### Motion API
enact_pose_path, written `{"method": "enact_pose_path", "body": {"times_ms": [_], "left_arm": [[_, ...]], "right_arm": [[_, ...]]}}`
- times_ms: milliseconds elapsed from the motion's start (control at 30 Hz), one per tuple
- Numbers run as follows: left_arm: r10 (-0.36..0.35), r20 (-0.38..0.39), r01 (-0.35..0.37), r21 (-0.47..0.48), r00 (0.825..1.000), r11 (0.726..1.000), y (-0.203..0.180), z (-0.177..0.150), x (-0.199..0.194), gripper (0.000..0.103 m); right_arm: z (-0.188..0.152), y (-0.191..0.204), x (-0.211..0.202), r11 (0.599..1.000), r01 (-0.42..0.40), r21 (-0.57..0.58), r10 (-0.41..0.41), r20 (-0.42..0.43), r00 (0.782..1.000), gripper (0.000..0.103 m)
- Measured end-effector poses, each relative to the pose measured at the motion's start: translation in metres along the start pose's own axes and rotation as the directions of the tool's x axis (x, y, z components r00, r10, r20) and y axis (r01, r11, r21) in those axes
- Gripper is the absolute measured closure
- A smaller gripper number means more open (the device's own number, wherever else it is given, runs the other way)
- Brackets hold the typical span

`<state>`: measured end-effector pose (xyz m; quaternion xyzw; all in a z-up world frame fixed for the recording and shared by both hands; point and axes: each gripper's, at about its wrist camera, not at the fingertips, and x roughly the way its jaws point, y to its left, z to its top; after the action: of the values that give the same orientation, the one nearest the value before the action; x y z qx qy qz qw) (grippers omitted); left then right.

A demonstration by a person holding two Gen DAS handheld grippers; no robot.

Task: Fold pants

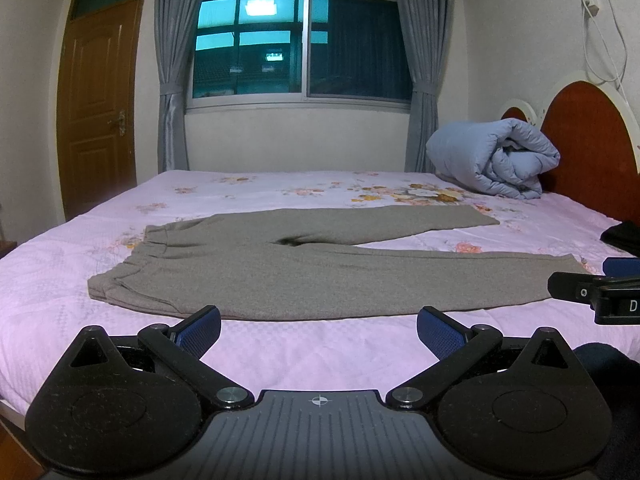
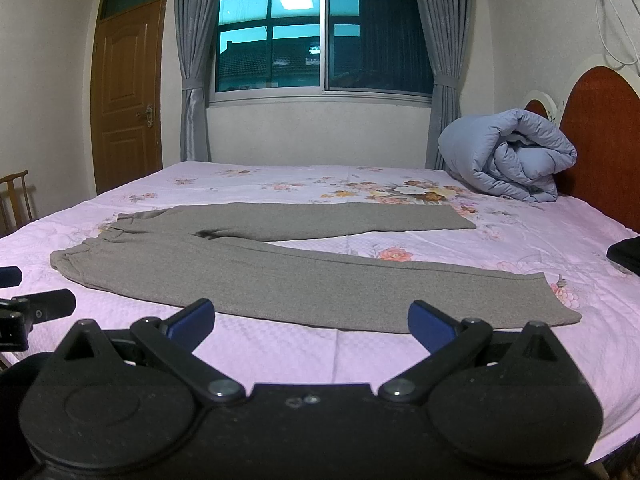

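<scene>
Grey pants (image 1: 288, 276) lie flat on the pink floral bed sheet (image 1: 80, 280), waistband to the left, both legs spread apart toward the right. They also show in the right wrist view (image 2: 240, 268). My left gripper (image 1: 319, 326) is open and empty, just short of the near edge of the pants. My right gripper (image 2: 311, 318) is open and empty, in front of the near leg close to its cuff. Part of the right gripper shows at the right edge of the left wrist view (image 1: 596, 292).
A rolled blue duvet (image 1: 496, 156) sits at the far right by the red headboard (image 1: 588, 140). A dark garment (image 2: 626, 254) lies at the bed's right edge. A wooden door (image 1: 96, 108) and a wooden chair (image 2: 16, 200) stand to the left.
</scene>
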<state>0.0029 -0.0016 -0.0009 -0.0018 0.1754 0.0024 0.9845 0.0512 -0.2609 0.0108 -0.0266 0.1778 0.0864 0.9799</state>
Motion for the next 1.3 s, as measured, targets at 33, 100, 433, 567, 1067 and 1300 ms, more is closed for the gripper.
{"method": "enact_pose_path", "body": {"times_ms": [33, 100, 433, 567, 1067, 1300], "left_arm": [[0.0, 0.0, 0.0, 0.0, 1.0, 1.0, 0.0, 0.0, 0.0, 0.0], [0.0, 0.0, 0.0, -0.001, 1.0, 1.0, 0.0, 0.0, 0.0, 0.0], [0.001, 0.001, -0.001, 0.0, 1.0, 1.0, 0.0, 0.0, 0.0, 0.0], [0.001, 0.001, -0.001, 0.0, 1.0, 1.0, 0.0, 0.0, 0.0, 0.0], [0.016, -0.018, -0.017, -0.025, 1.0, 1.0, 0.011, 0.002, 0.002, 0.0], [0.089, -0.033, -0.09, -0.04, 0.996, 0.995, 0.048, 0.022, 0.036, 0.0]], "right_arm": [[0.0, 0.0, 0.0, 1.0, 0.0, 0.0, 0.0, 0.0, 1.0, 0.006], [0.0, 0.0, 0.0, 1.0, -0.001, 0.0, 0.001, -0.001, 1.0, 0.006], [0.0, 0.0, 0.0, 1.0, 0.0, 0.0, 0.0, -0.001, 1.0, 0.006], [0.0, 0.0, 0.0, 1.0, 0.0, 0.001, 0.0, -0.001, 1.0, 0.006], [0.003, -0.001, -0.003, 1.0, -0.011, -0.014, 0.011, 0.004, 1.0, 0.006], [0.025, -0.008, 0.024, 0.997, -0.067, -0.031, 0.067, 0.004, 0.998, 0.006]]}}
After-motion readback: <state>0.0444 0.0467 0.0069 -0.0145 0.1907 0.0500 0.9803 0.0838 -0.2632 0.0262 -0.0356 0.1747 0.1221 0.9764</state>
